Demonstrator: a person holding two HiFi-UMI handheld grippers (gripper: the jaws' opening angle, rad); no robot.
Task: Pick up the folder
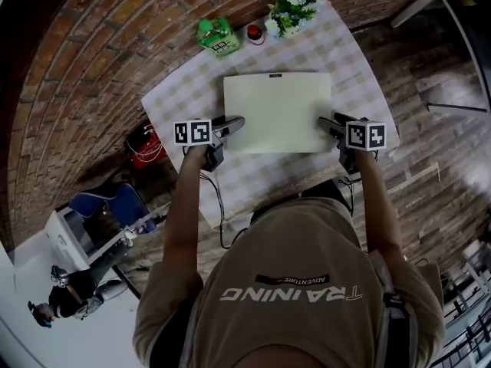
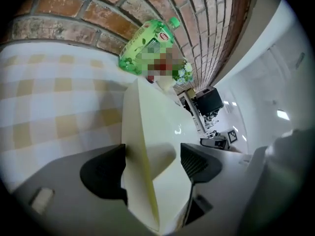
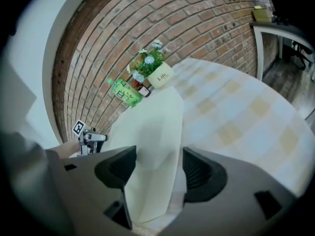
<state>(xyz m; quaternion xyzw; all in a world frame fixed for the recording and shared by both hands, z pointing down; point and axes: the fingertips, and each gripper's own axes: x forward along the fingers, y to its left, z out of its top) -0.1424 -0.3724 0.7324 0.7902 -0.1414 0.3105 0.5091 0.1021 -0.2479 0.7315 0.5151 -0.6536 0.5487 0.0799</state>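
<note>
The worktop is a table under a cream-and-white checked cloth, set against a red brick wall. A person in a tan shirt stands at its near side, one tool in each hand.

A pale cream rectangular folder lies flat in the middle of the cloth. It is plain and smooth with a faint sheen, and a small dark label sits at the centre of its far edge. Seen along the left tool, its side edge is a deeper yellow than the cover. No other object touches it, and checked cloth shows on all sides.

The left tool, dark grey with a marker cube on its back, points in at the folder's near left corner. Its jaws stand wide apart with that corner between them, and a gap shows on at least one side, so it has not clamped. The right tool mirrors it at the near right corner. Its jaws are also spread wide, the folder's edge runs between the pads, and neither pad presses on it.

Along the far edge of the worktop, well apart from the folder, stand three smaller things in a row. A green plastic bottle is at the left. A white pot of green and white flowers is at the right. A small red-topped jar sits between them.
</note>
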